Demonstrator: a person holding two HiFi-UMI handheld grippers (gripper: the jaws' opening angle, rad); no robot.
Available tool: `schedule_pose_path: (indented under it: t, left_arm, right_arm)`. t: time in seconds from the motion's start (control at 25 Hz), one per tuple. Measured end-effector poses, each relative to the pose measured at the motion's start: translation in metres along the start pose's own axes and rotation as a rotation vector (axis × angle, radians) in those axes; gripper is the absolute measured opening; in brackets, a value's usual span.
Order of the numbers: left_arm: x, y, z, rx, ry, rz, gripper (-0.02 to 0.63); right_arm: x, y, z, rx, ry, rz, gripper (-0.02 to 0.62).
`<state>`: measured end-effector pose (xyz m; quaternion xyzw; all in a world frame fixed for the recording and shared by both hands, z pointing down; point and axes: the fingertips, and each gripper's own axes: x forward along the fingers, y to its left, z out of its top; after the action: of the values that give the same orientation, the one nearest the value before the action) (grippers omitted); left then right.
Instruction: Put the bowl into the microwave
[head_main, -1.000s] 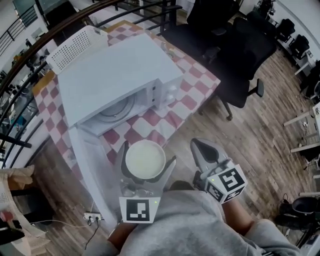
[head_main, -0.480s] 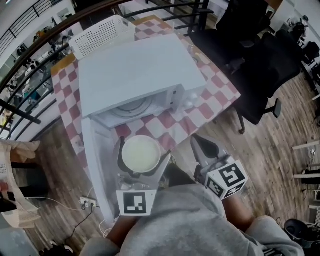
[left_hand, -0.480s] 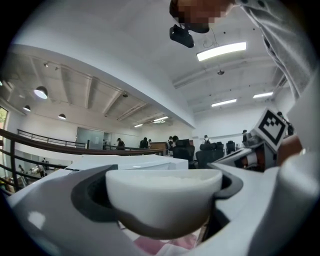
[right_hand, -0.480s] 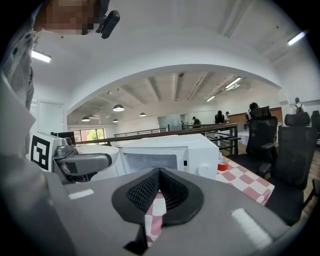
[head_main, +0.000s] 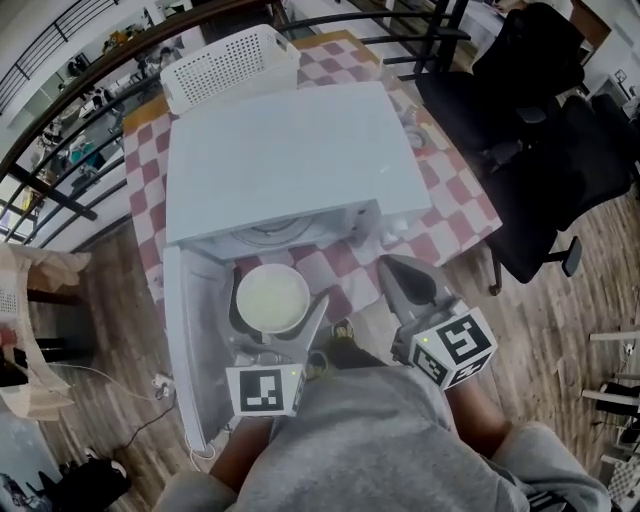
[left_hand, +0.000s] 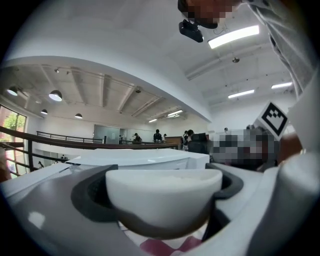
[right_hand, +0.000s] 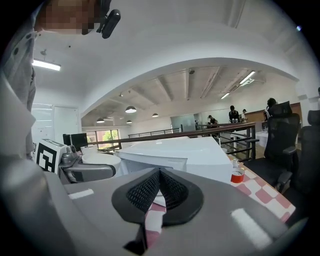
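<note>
Gripping bowl (head_main: 270, 296), left tool (head_main: 281, 302); right tool (head_main: 398, 274) clenched empty; checkered table (head_main: 452, 203), wood floor (head_main: 565, 335).

The bowl (head_main: 272, 297) looks smooth, white, faintly glossy. The microwave (head_main: 290, 150) wears a matt white casing, standing on checked cloth (head_main: 455, 205). The basket (head_main: 228, 62) is perforated plastic; the floor (head_main: 570, 340), grained wood planks.

checkered tabletop (head_main: 455, 205) carries the microwave (head_main: 285, 155); white basket (head_main: 230, 65) behind it, tape roll (right_hand: 237, 175) beside it.
</note>
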<state>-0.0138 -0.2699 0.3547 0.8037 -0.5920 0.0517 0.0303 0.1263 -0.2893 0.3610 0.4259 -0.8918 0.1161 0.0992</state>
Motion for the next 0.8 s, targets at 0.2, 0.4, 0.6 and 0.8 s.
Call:
schedule_pose_path:
  t: [0.2, 0.4, 0.6, 0.8]
  left_arm:
    - [0.020, 0.005, -0.013, 0.032, 0.027, 0.047, 0.541]
    - [0.042, 0.011, -0.034, 0.037, 0.067, 0.090, 0.541]
    - [0.067, 0.025, -0.067, 0.012, 0.115, 0.131, 0.541]
    - [0.095, 0.044, -0.095, -0.009, 0.158, 0.172, 0.541]
  right_arm:
    - [0.012, -0.012, -0.003, 0.009, 0.015, 0.050, -0.002]
    - [0.023, -0.017, -0.007, 0.009, 0.024, 0.100, -0.002]
    - [0.028, -0.015, -0.012, 0.008, 0.035, 0.139, -0.002]
    - [0.033, -0.012, -0.018, 0.012, 0.050, 0.171, -0.002]
